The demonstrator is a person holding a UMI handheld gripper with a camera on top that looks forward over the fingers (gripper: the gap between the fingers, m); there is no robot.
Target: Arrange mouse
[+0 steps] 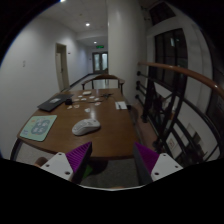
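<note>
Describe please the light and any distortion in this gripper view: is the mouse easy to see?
Gripper view: dim room, bright ceiling spots far off; strong fisheye bending, the railing curves. The pale mouse stands out on the brown table, beyond the open claw, though small and soft in detail.

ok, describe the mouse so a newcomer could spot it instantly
Start at the long wooden table running away from the hand-held gripper, whose fingers stand open. The mouse lies on its near end, just ahead of the fingers, right of a pale green mat. It is the only rounded, light grey lump among flat things.
</note>
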